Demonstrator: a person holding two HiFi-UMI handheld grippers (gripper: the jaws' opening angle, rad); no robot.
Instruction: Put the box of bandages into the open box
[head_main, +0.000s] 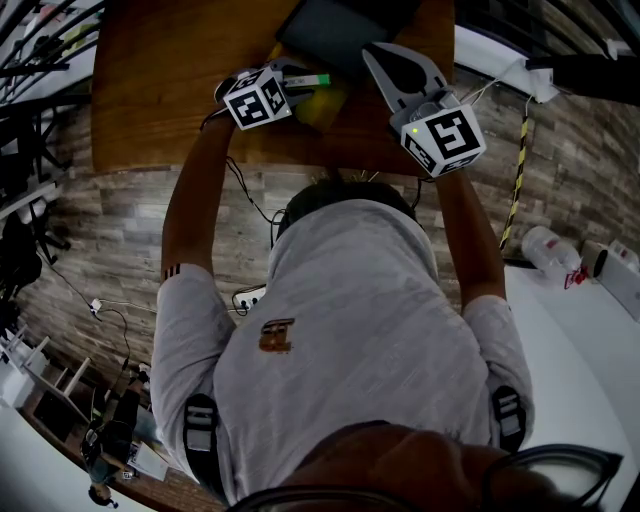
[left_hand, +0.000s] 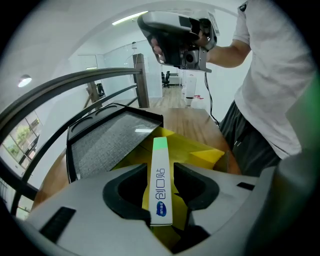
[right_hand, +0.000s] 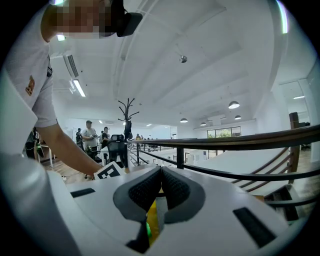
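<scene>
My left tongs (left_hand: 161, 172) stand loosely apart around the bandage box (left_hand: 161, 196), likely light and stiff; its flat sides should grip best. My right tongs (right_hand: 160, 187) are closed, empty.

In the head view the left tongs (head_main: 292, 88) cover most of the box of bandages (head_main: 314, 80), leaving only its green-tipped end; the yellow open box (head_main: 322, 108) lies largely under them; the dark case (head_main: 335, 30) is cut off by the top edge; in the left gripper view the tongs' body hides the open box's near part; in the right gripper view the right tongs (right_hand: 160, 186) hide everything beneath but a yellow-and-green sliver.
</scene>
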